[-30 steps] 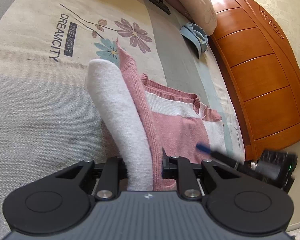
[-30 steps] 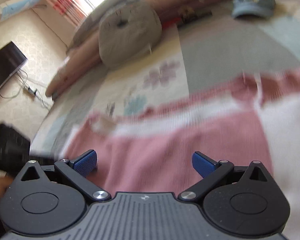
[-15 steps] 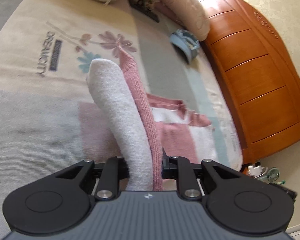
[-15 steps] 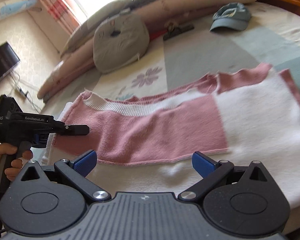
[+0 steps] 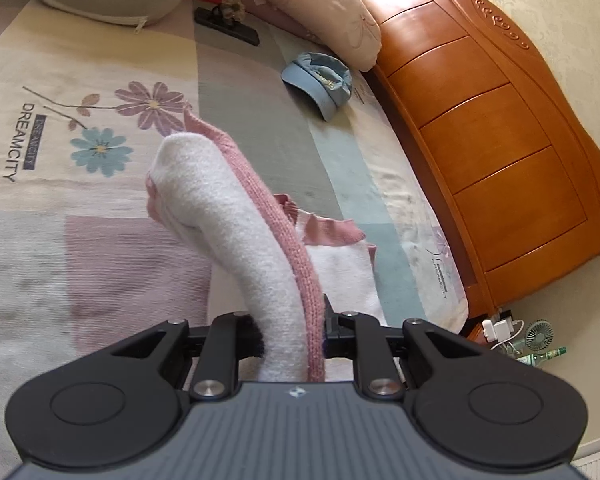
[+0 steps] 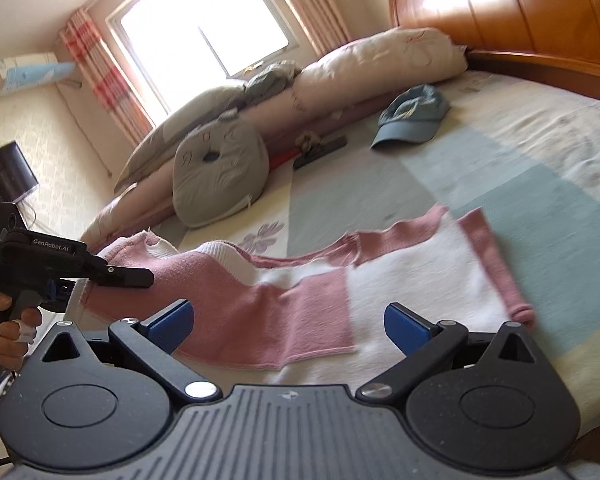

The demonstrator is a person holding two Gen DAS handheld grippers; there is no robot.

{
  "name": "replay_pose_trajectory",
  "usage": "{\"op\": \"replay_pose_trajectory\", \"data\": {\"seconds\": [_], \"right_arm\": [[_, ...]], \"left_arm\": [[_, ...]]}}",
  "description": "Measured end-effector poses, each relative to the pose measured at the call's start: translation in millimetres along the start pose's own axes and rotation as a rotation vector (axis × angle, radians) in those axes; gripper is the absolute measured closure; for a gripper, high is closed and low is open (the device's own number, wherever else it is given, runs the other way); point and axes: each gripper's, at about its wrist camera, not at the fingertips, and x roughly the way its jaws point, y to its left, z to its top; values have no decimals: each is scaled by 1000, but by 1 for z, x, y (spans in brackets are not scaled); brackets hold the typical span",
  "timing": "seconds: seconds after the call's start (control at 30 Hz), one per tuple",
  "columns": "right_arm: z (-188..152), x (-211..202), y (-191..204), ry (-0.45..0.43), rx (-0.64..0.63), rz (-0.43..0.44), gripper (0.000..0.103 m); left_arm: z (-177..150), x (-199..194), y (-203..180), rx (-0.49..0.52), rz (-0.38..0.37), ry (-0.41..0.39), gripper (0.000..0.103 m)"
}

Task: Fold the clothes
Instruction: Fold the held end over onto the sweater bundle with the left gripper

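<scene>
1. The left gripper [image 5: 288, 336] is clenched on a thick fold of the pink-and-white knit sweater [image 5: 236, 240], fuzzy white beside ribbed pink; the fold arches up off the bed [image 5: 260, 128].
2. The rest of the sweater [image 6: 300, 300] lies flat on the patchwork bedsheet; a soft grey pillow [image 6: 220, 176] and a blue cap [image 6: 412, 116] lie beyond.
3. The right gripper [image 6: 288, 322] hangs released over the sweater's near edge, blue pads wide apart.

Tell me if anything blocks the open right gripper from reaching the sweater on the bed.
Nothing visible does. The right gripper hangs open just above the sweater, with only bare knit between its fingers. The cap lies far off near the pillows. The left gripper grips the sweater's far end, off to the side.
</scene>
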Motion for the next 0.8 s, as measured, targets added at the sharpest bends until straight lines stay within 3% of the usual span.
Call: {"op": "replay_pose_trajectory", "data": {"seconds": [0.47,0.8], "right_arm": [[4,-40,-66,-130,75,-17,0],[3,-54,-113,-177,157,-30,0]], "left_arm": [[9,44,-90,66,105,38,84],[25,98,-131,62,150,59,84]]}}
